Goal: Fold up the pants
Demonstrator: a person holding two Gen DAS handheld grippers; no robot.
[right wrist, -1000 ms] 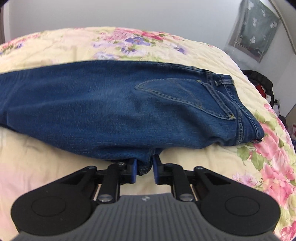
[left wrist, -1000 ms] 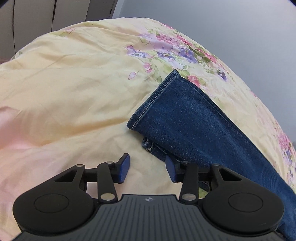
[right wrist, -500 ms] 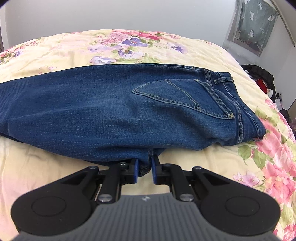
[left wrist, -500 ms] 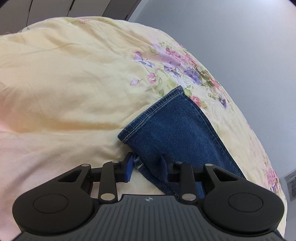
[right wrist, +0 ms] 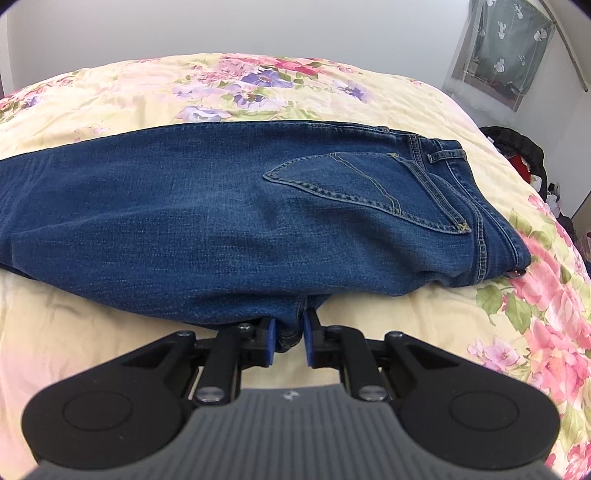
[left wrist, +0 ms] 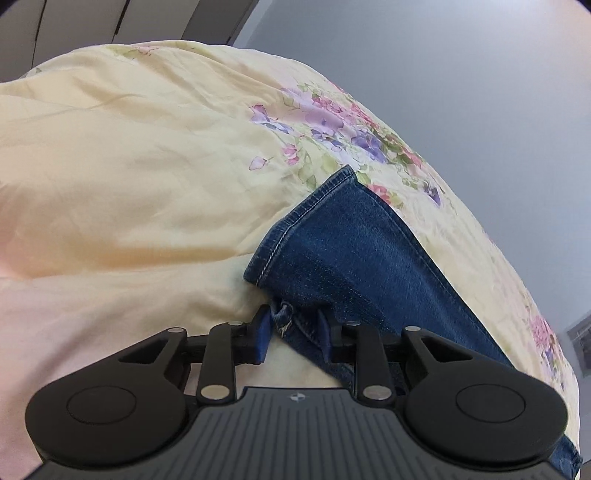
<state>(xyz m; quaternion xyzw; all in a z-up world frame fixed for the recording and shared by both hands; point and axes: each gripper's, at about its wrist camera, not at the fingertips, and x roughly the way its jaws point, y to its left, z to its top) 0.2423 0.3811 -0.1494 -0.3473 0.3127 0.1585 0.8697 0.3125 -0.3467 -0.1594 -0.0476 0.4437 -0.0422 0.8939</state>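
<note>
Dark blue jeans [right wrist: 229, 221] lie folded lengthwise on a floral bedspread [right wrist: 110, 92], waistband and back pocket [right wrist: 351, 184] to the right. My right gripper [right wrist: 287, 334] is shut on the near edge of the jeans at the crotch seam. In the left wrist view the leg hems [left wrist: 351, 258] lie stacked on the bedspread [left wrist: 129, 184]. My left gripper [left wrist: 293, 328] is shut on the near corner of the lower leg hem, denim bunched between the blue pads.
A grey wall rises behind the bed. Dark clothing [right wrist: 524, 155] is piled off the bed's right edge below a curtained window [right wrist: 506, 48]. Cabinet doors [left wrist: 110, 18] stand at the far left.
My left gripper moved forward onto the leg hem and closed on it. The right gripper stayed shut on the crotch edge and rose slightly.
</note>
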